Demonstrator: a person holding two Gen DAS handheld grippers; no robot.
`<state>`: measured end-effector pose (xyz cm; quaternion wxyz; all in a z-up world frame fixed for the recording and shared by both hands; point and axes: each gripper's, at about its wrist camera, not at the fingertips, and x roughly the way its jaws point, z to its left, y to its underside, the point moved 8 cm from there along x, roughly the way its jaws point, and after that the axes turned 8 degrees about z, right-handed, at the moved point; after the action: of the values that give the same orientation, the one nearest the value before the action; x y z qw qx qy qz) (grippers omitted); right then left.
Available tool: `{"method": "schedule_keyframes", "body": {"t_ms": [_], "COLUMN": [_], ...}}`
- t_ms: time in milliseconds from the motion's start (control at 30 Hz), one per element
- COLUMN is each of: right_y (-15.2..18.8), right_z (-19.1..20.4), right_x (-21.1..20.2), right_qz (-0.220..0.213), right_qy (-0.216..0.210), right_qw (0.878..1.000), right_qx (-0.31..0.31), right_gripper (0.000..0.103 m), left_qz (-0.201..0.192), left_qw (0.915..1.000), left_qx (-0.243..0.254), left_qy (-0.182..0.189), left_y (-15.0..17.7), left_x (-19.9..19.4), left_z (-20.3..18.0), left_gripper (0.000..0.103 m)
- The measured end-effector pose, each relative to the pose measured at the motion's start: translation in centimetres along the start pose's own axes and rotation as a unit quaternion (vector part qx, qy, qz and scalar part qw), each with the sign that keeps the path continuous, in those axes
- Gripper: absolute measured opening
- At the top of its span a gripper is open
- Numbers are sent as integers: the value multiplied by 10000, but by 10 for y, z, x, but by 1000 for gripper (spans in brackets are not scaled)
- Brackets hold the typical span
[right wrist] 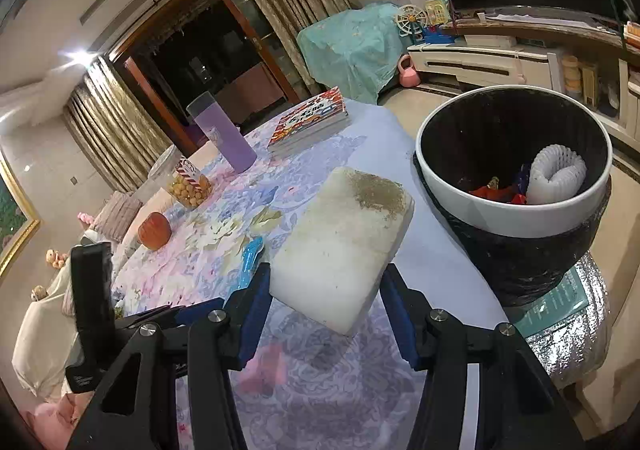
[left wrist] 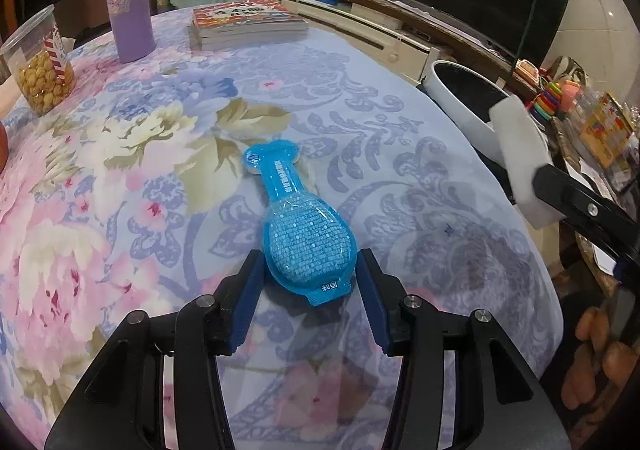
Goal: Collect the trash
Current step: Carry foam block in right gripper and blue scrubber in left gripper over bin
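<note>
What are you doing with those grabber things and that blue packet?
A person is clearing trash off a table with a flowered tablecloth. The right hand-held gripper holds a stained white foam block in the air, near the black-lined trash bin beside the table. The left hand-held gripper has its fingers on either side of a blue plastic packet lying on the cloth; whether it is squeezing yet is unclear.

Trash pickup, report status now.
Right gripper shut on white foam block, bin just ahead. Left gripper straddles blue packet on tablecloth; grip unclear. Nothing blocking.
</note>
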<state>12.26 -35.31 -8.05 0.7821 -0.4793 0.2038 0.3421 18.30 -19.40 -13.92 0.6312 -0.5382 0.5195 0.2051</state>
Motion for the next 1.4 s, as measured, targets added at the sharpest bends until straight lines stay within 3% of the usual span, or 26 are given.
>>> {"method": "schedule_keyframes", "body": {"t_ms": [167,333,467,533,667,1400], "right_y": [0,0,1,2,1,-32], "right_z": [1,-2,-6,-8,-10,-55], "right_x": [-5,-10,-12,-13,-19,-62], "right_qz": [-11,-63,-79,-74,-114,-403], "right_qy": [-71,-67,-46,-56,-49,352], "right_qw": [10000,10000,10000,9999,9999,9986], "right_qx": [-7,16,39,60,52,16], "right_gripper": [55,56,56,56,56,56], "left_qz": [32,39,13,-42,-121,-484], "left_qw": [9999,10000,9998,9996,9997,9939], "left_qx": [51,-45,-33,4,40,972], "left_qy": [-105,-46,-189,-267,-229,178], "left_y": [-4,-9,-14,-16,-19,-58], "left_x": [6,6,13,14,10,-17], "left_z": [-5,-7,-7,-8,-13,-116], "left_gripper": [47,58,57,48,48,48]}}
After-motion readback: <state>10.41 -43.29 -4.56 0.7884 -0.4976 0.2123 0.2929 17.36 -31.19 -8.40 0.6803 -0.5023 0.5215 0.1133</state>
